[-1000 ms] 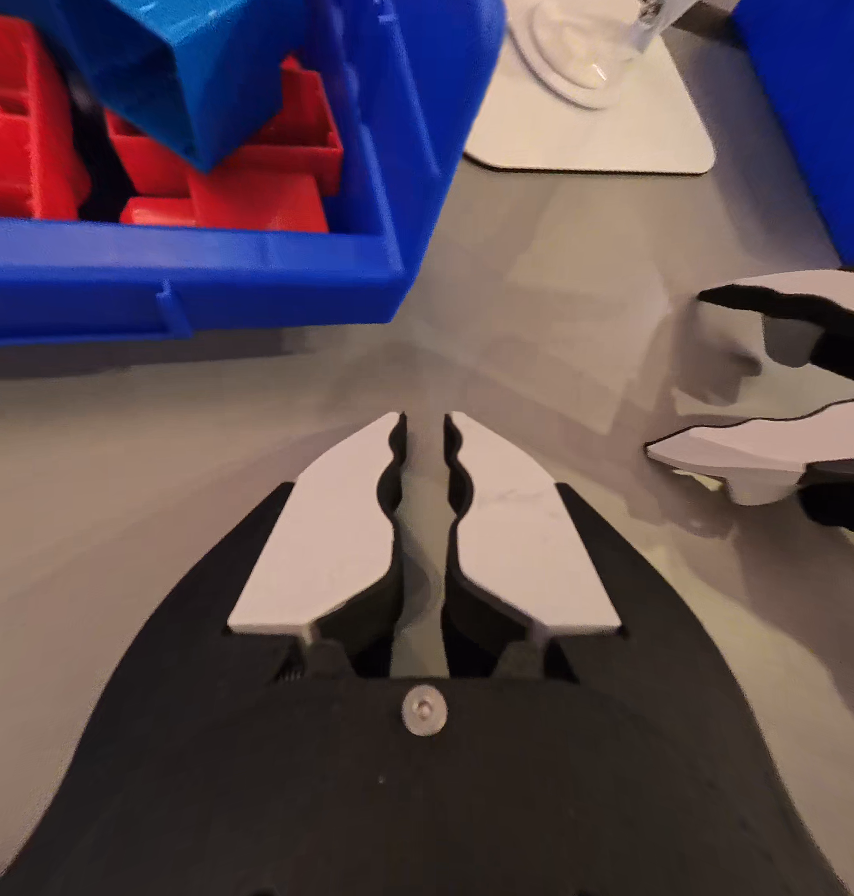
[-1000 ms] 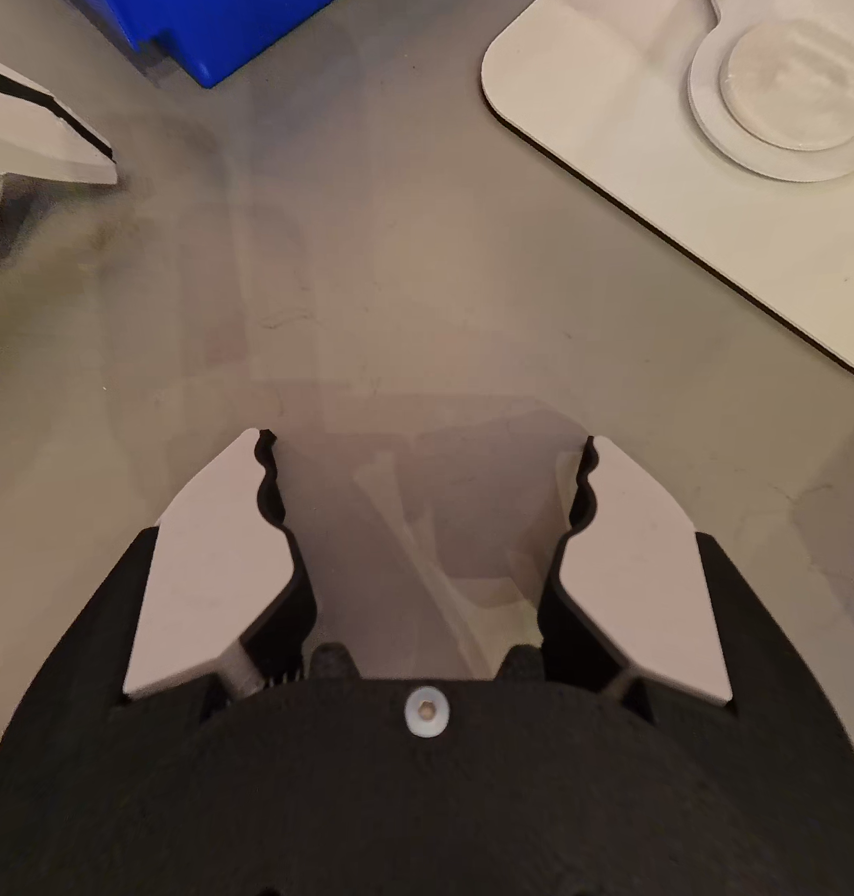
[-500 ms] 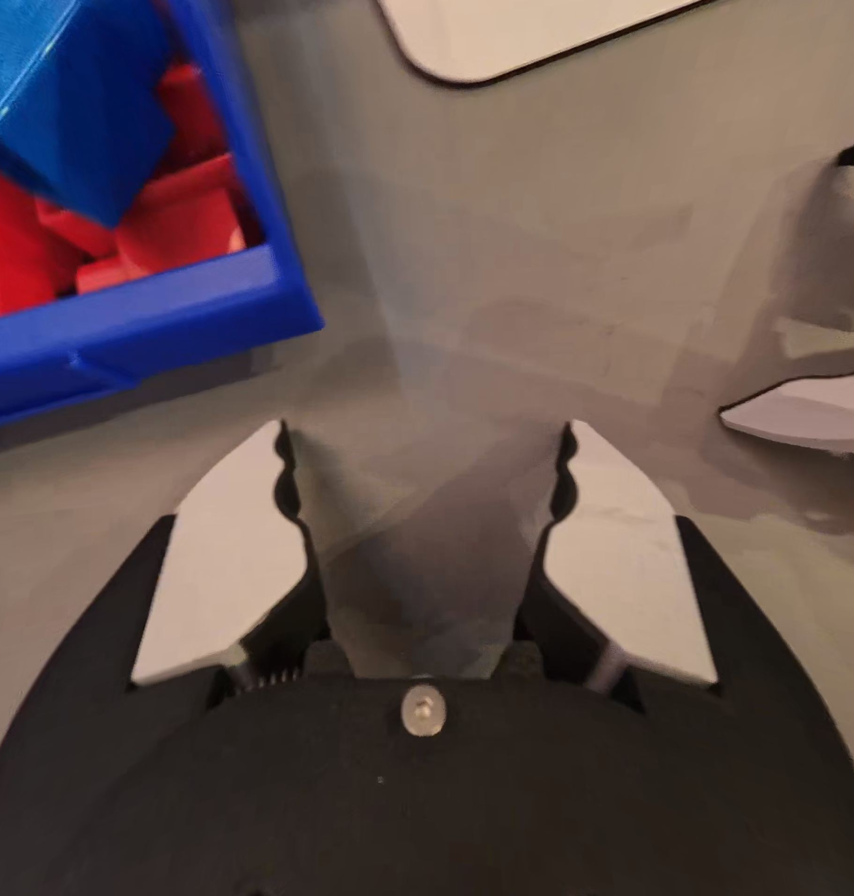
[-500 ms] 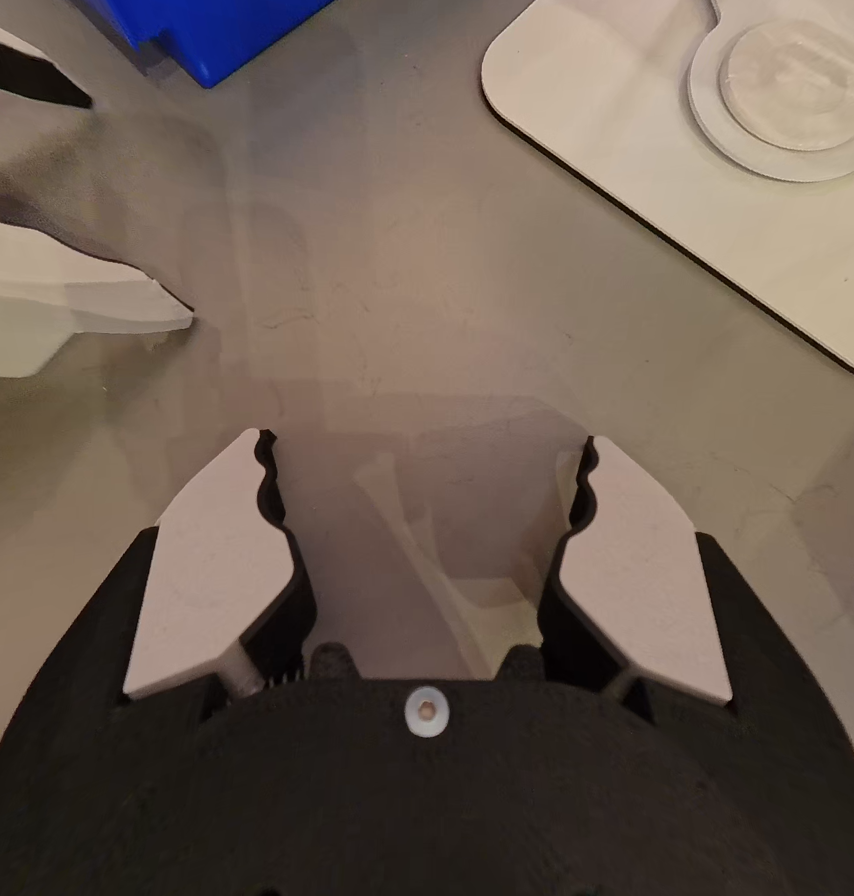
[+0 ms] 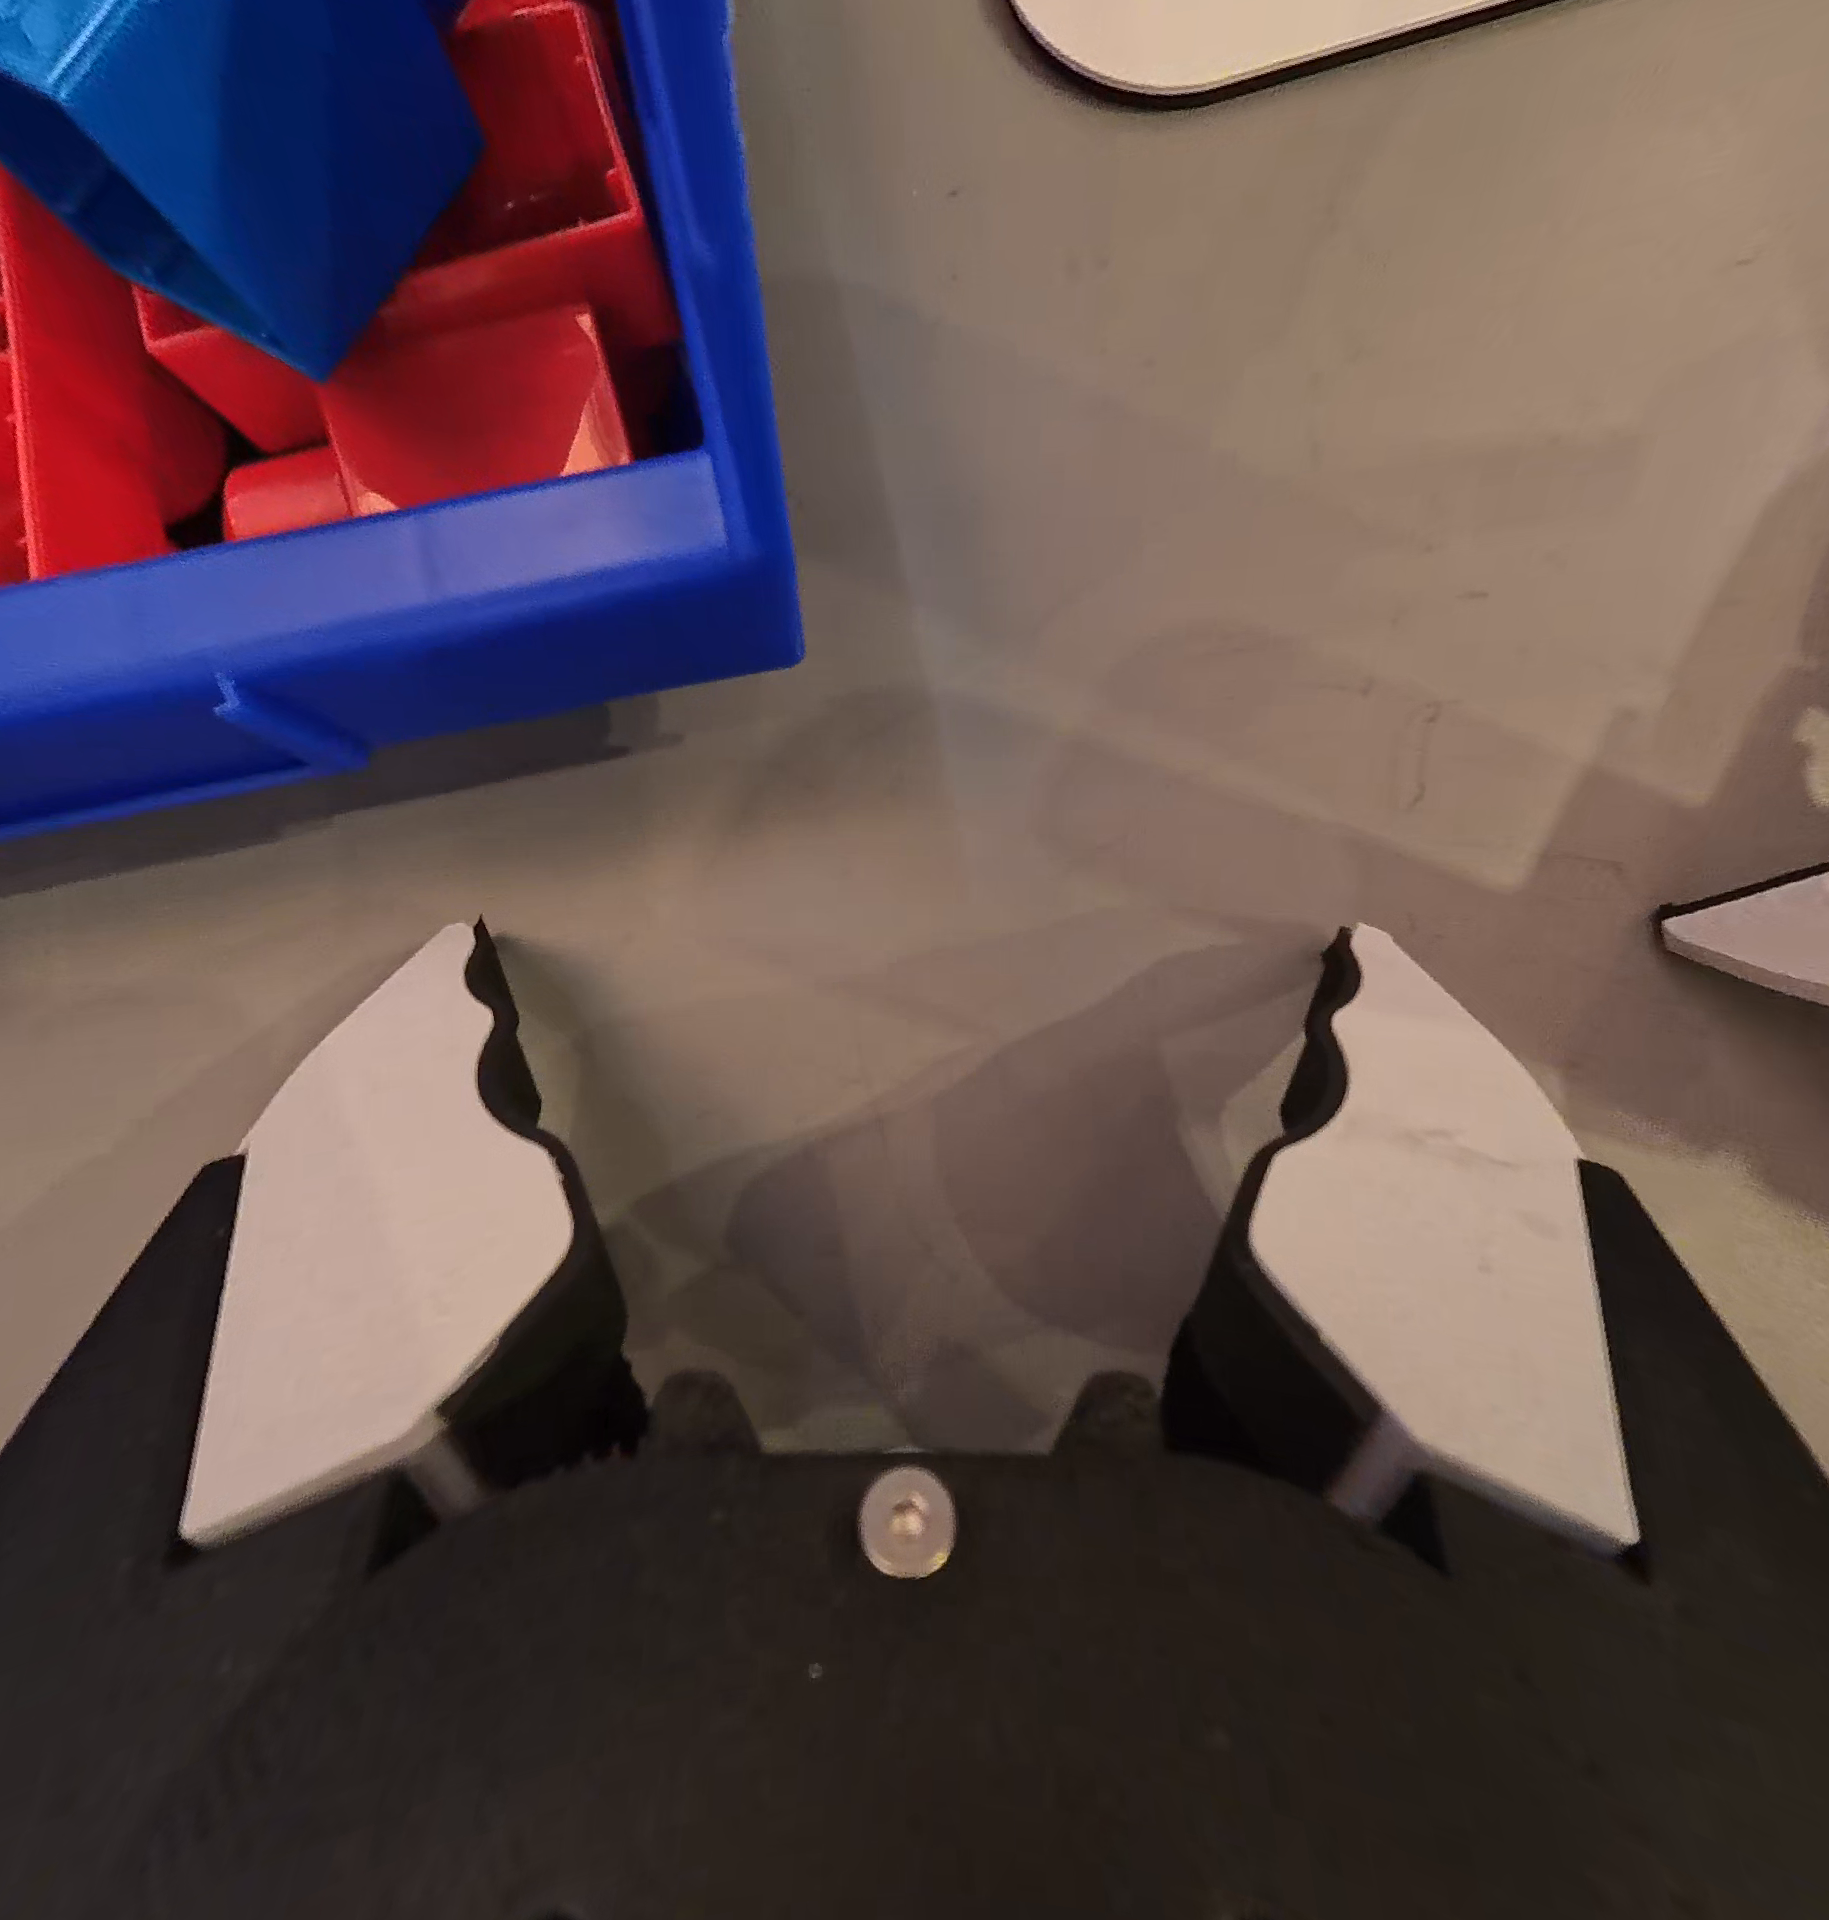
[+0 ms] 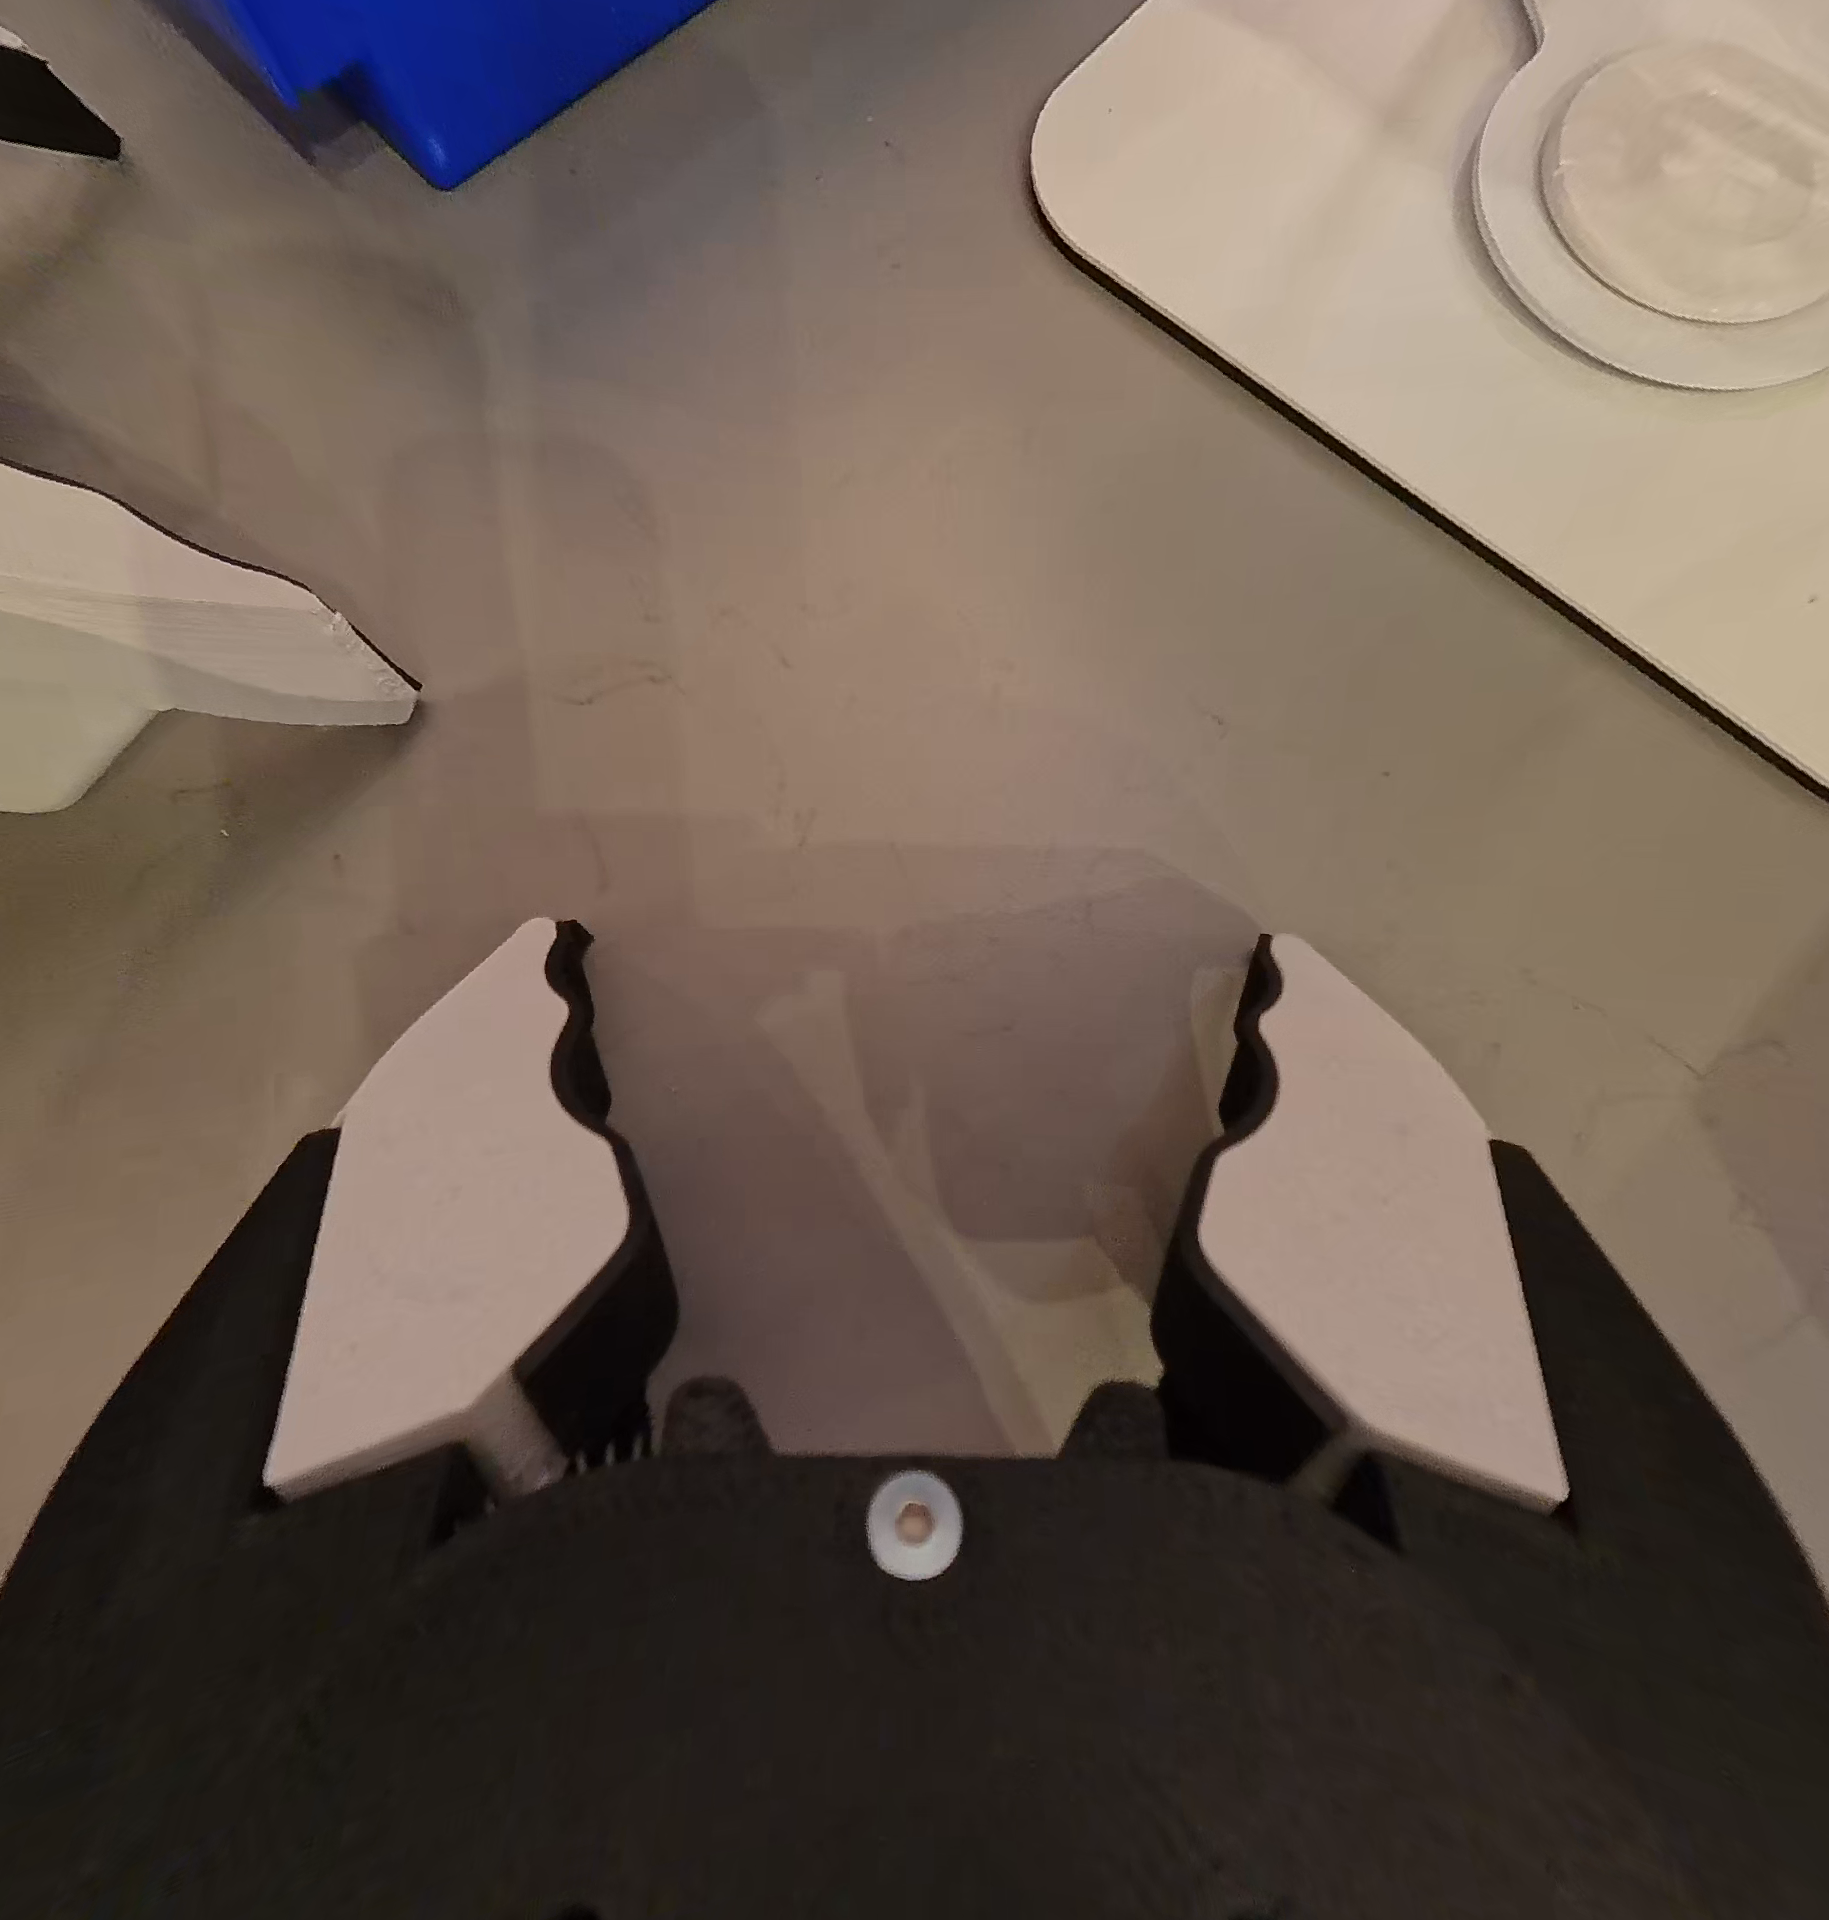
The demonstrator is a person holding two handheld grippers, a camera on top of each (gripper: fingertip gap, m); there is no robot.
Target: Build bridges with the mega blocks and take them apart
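Left gripper (image 5: 910,935) jaws now spread wide, empty, swung toward blue bin (image 5: 370,613) upper left; right gripper (image 6: 915,935) jaws wide, empty; likely block pickup next.

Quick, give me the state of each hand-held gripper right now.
Left hand-held gripper: open wide, nothing between its fingers, over bare table near the blue bin.
Right hand-held gripper: open, holding nothing, over bare table.
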